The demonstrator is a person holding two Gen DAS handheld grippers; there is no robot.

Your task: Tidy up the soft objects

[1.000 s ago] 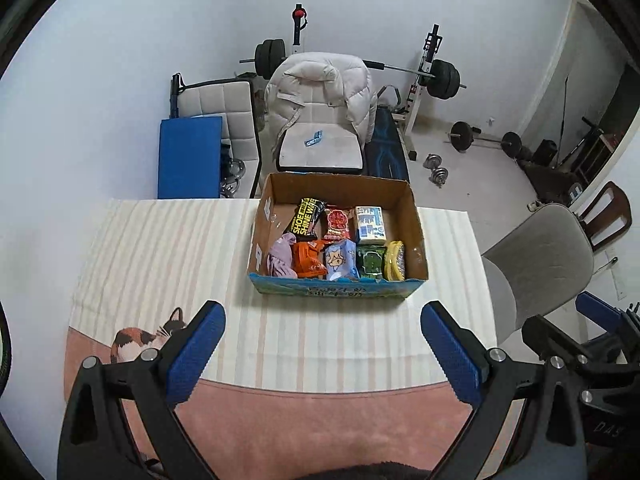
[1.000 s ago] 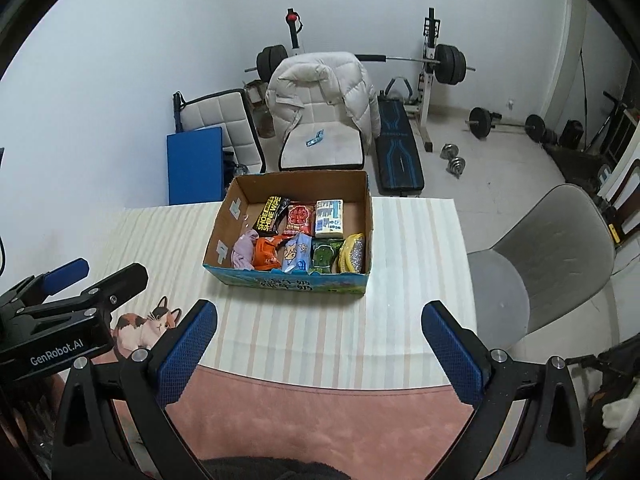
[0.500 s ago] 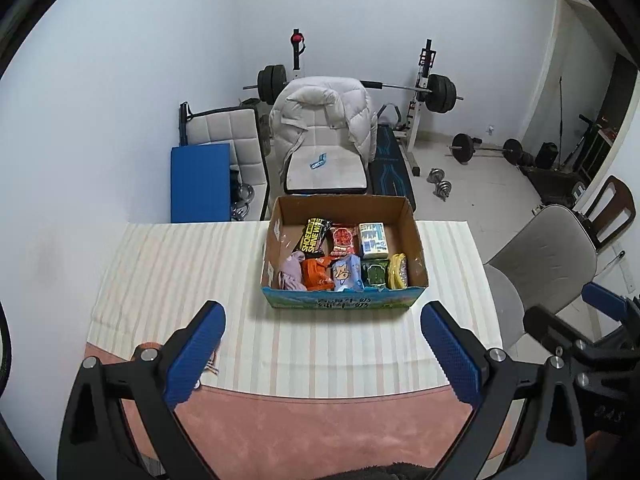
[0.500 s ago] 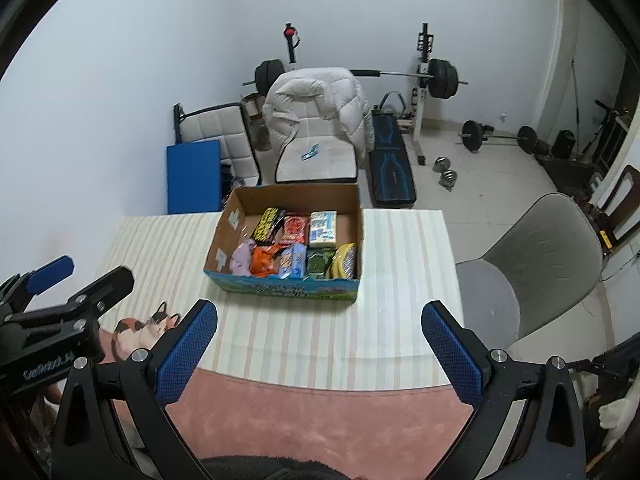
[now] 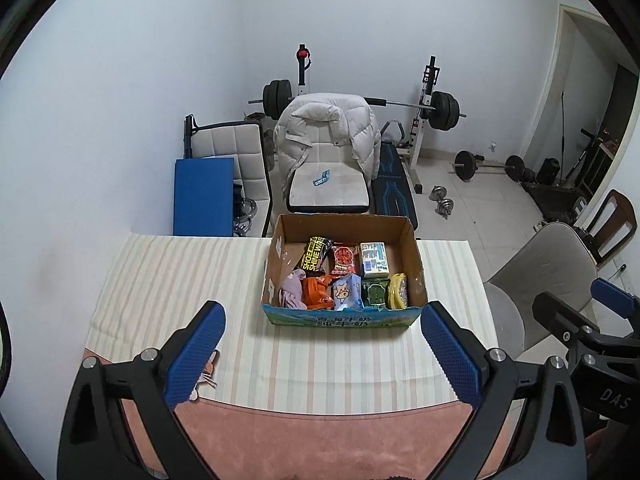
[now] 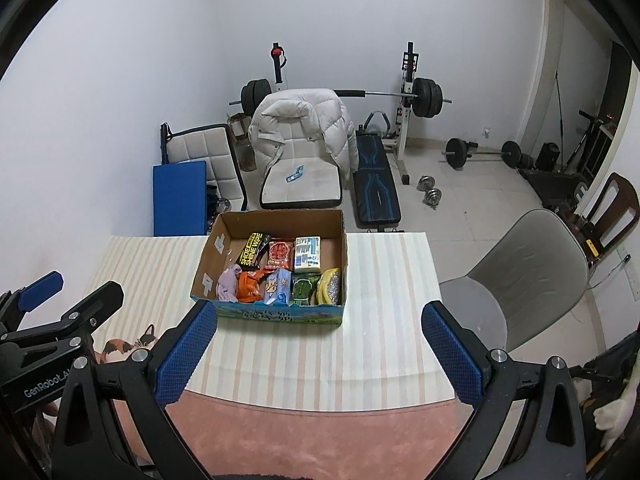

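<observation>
Both grippers are held high above a table [image 5: 168,280] with jaws spread wide and nothing between them: the left gripper [image 5: 322,354], and the right gripper [image 6: 320,354]. "GenRobot" is printed on the left gripper's body as seen from the right wrist view. Beyond the blue fingertips [image 5: 198,344], a cardboard box [image 5: 340,318] is set on the striped tablecloth, filled with soft packets. One black packet [image 5: 316,258] is marked "SHOE SHINE WIPE". An orange packet [image 5: 316,296] and a lilac cloth [image 5: 291,290] are packed beside it. A weight bench [image 5: 394,192] is seen behind.
</observation>
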